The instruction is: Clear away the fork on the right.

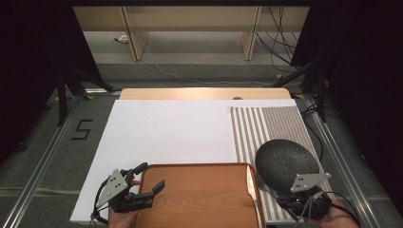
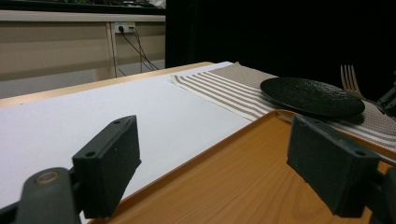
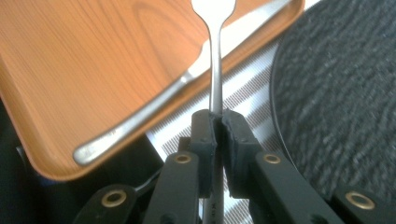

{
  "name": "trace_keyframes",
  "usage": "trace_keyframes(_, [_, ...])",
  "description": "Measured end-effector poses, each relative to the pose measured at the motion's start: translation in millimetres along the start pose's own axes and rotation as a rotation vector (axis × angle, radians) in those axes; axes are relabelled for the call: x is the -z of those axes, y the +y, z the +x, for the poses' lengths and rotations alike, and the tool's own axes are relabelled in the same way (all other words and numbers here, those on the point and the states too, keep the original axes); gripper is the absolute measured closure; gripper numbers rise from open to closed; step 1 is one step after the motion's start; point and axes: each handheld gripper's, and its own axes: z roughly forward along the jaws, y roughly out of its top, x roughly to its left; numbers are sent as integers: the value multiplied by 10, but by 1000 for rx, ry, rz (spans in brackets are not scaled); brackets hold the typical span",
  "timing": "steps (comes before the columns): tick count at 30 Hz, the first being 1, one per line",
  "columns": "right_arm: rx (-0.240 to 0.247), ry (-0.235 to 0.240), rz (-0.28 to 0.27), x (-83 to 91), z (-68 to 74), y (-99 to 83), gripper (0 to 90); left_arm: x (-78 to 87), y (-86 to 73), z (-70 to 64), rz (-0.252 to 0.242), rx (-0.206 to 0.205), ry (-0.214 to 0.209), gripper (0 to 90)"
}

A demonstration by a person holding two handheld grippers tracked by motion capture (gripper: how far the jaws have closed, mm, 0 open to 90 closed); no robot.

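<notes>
My right gripper (image 3: 219,121) is shut on the handle of a silver fork (image 3: 215,70), which points up and away from the jaws. In the high view this gripper (image 1: 304,195) sits at the near rim of a round black plate (image 1: 285,161) on a striped placemat (image 1: 266,126). A silver knife (image 3: 187,79) lies along the right edge of a wooden tray (image 1: 199,199). My left gripper (image 1: 152,175) stands open at the tray's left edge. One jaw is over the white board (image 1: 166,128) and the other over the tray (image 2: 224,186). The fork's tines (image 2: 348,77) rise behind the plate (image 2: 310,95).
The white board covers most of a wooden table (image 1: 204,93). Metal rails (image 1: 43,156) run along both sides of the table on the grey floor. Cables (image 1: 280,42) and shelf legs stand at the back. Dark curtains close in left and right.
</notes>
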Motion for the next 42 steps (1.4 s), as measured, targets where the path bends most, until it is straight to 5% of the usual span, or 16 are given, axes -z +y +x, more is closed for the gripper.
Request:
trace_keyframes(10, [-77, 75, -123, -18, 35, 147, 844, 3, 3, -4, -1, 0, 0, 170])
trace_keyframes(20, [-134, 118, -171, -55, 51, 227, 844, 8, 3, -2, -3, 1, 2, 170])
trace_keyframes(32, [-171, 150, -206, -89, 183, 361, 844, 9, 2, -1, -2, 1, 2, 170])
trace_keyframes(42, [-171, 201, -174, -251, 340, 466, 844, 11, 3, -5, -2, 0, 2, 170])
